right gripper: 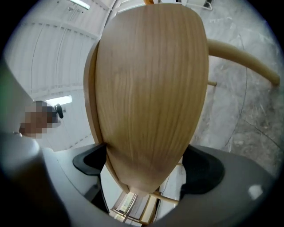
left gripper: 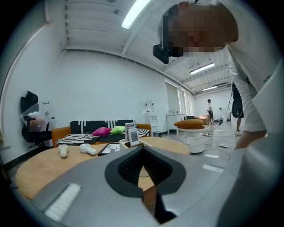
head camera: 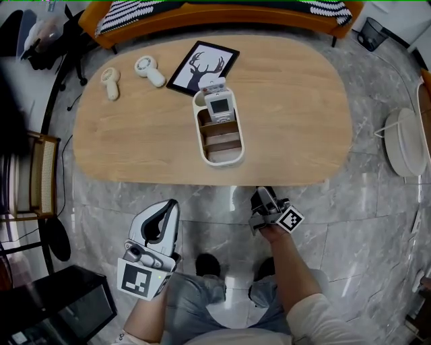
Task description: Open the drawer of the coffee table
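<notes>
The oval wooden coffee table [head camera: 135, 145] fills the middle of the head view; no drawer front shows from above. My right gripper [head camera: 264, 194] is at the table's near edge, reaching under it. In the right gripper view [right gripper: 144, 164] the picture is rolled on its side, and the table's wooden edge and underside [right gripper: 151, 88] lie between the two wide-apart black pads [right gripper: 91, 159], which do not visibly press on the wood. My left gripper [head camera: 172, 205] hangs shut and holds nothing, short of the table at the lower left. In its own view [left gripper: 142, 153] it looks level across the tabletop [left gripper: 40, 170].
A white organizer [head camera: 202, 145] with small devices, a framed deer picture [head camera: 202, 67] and two handheld fans [head camera: 111, 82] lie on the table. An orange sofa [head camera: 222, 17] stands behind it, a chair [head camera: 34, 175] at left, a black box [head camera: 60, 306] lower left. A curved table leg [right gripper: 239, 57] shows underneath.
</notes>
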A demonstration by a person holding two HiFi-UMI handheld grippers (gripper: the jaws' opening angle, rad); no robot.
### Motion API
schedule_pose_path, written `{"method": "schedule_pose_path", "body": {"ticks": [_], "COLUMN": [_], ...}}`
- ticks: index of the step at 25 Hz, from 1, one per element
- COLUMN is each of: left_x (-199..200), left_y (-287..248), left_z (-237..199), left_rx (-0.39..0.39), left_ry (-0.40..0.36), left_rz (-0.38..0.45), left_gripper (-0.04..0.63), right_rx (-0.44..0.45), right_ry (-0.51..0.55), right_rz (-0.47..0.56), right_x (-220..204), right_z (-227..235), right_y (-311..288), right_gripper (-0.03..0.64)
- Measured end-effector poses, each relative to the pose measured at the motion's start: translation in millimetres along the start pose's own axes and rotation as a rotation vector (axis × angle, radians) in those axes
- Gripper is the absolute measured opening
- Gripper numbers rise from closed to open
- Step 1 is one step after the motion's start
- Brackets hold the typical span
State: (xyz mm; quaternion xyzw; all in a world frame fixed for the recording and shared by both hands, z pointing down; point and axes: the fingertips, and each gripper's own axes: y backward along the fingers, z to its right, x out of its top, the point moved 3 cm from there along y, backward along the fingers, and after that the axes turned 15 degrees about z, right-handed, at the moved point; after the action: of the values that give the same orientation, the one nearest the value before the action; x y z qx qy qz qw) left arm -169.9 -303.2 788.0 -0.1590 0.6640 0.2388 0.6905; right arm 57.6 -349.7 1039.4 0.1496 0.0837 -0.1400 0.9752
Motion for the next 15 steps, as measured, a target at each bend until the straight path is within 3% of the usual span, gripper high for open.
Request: {"method": "schedule_pose_path", "body": {"ticks": [6,15], "left_x": [-5,-3], "left_y": [9,15], "left_z": [-3,5], "left_rx": [0.003,-0.015], "left_ry": [-0.005,-0.008], "left_rz": [-0.015,-0.038], "left_gripper": [-0.002,-0.002], "right_rx": [0.053,0.040], "right_ry": [-0.053,-0.068], "right_rz": [0.028,0.024], "right_x": [-3,-10], "right_z": [2,-5], "right_y": [1,20], "right_gripper": [0.491,0.485]}}
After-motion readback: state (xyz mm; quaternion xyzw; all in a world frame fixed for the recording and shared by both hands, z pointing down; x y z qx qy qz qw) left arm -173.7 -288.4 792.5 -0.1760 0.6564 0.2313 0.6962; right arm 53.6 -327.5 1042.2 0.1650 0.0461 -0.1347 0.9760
